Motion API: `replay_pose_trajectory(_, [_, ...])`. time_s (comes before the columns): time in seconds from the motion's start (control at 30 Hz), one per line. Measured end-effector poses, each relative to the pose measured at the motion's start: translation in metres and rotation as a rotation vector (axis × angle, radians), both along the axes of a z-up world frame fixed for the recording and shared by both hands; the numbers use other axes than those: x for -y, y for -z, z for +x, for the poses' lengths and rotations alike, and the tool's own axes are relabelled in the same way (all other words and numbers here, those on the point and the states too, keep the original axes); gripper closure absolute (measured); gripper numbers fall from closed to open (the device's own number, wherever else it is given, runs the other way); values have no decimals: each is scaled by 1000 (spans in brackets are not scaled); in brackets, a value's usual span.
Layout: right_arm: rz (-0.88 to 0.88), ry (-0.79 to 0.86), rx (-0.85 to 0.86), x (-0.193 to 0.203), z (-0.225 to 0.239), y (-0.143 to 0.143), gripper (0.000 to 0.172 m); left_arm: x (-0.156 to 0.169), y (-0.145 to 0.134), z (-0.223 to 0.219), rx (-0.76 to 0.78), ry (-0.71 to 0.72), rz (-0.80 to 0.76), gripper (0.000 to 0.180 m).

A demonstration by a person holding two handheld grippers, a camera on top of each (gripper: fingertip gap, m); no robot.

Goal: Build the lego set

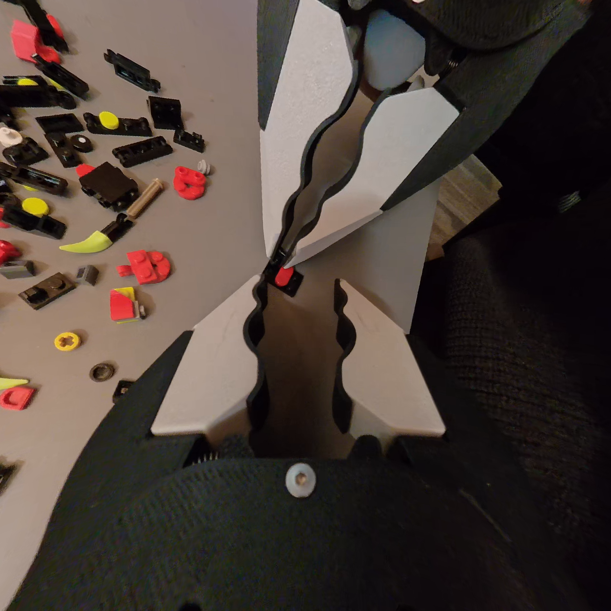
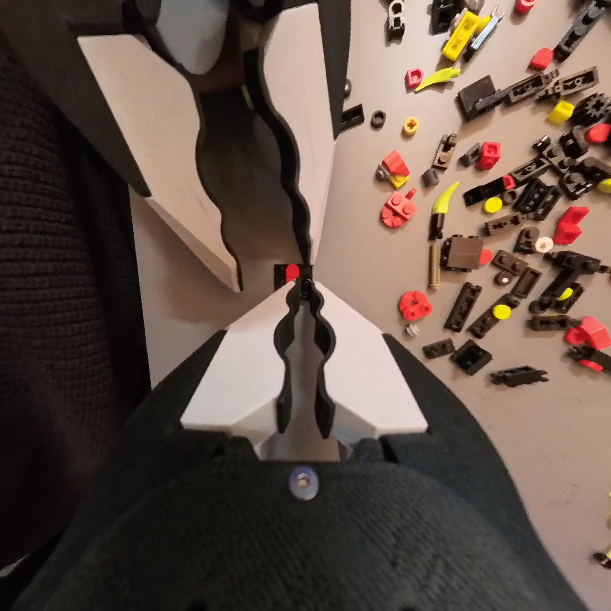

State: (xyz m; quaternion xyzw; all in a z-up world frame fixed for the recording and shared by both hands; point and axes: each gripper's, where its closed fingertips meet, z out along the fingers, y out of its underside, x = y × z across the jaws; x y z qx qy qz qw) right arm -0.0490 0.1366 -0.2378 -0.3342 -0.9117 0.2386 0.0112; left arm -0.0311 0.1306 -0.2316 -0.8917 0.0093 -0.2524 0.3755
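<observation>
My right gripper (image 2: 305, 288) is shut on a small black plate (image 2: 283, 275) that carries a red rounded tile (image 2: 292, 271), pinching its black end just above the grey table (image 2: 363, 264). The left wrist view shows the same grasp: the right gripper (image 1: 281, 256) comes in from above, with the black plate (image 1: 295, 285) and red tile (image 1: 284, 276) sticking out below its tips. My left gripper (image 1: 297, 281) is open and wide around the plate, and its left fingertip (image 1: 256, 286) is right at the plate's corner. The left gripper also shows open in the right wrist view (image 2: 273, 274).
Many loose black, red and yellow bricks lie on the table, at the left in the left wrist view (image 1: 109, 185) and at the right in the right wrist view (image 2: 496, 231). A red rounded plate (image 1: 148, 266) lies nearest. The table edge (image 1: 426, 264) borders dark knitted fabric (image 1: 512, 363). My two grippers' fingertips are within a few centimetres of each other.
</observation>
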Motion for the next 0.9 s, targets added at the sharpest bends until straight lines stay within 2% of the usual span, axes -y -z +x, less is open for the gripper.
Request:
replay_pose_trajectory(0.03, [-11,-5,-17,2,0,0,168,0,0,-1,-8,-5,0,141])
replay_pose_trajectory(0.13, [-77,-2,-28,6,2,-3,168,1,0,-1,-9,2,-7,140])
replay_pose_trajectory(0.2, [-117,20,-49,5,1,-9,160,2,1,1,-6,9,-11,140])
replay_pose_trajectory(0.37, [-156,83,-86,-5,-2,-17,162,2,1,1,-6,15,-11,140])
replay_pose_trajectory(0.53, [-77,127,-118,-15,4,-6,167,3,0,1,2,16,-12,140])
replay_pose_trajectory(0.73, [-138,333,-193,-51,10,-23,165,3,-1,0,13,16,-8,139])
replay_pose_trajectory(0.8, [-203,372,-192,-50,15,-23,165,3,-2,0,17,14,-7,139])
replay_pose_trajectory(0.9, [-229,346,-156,-33,21,-16,162,2,-2,0,21,16,-7,139])
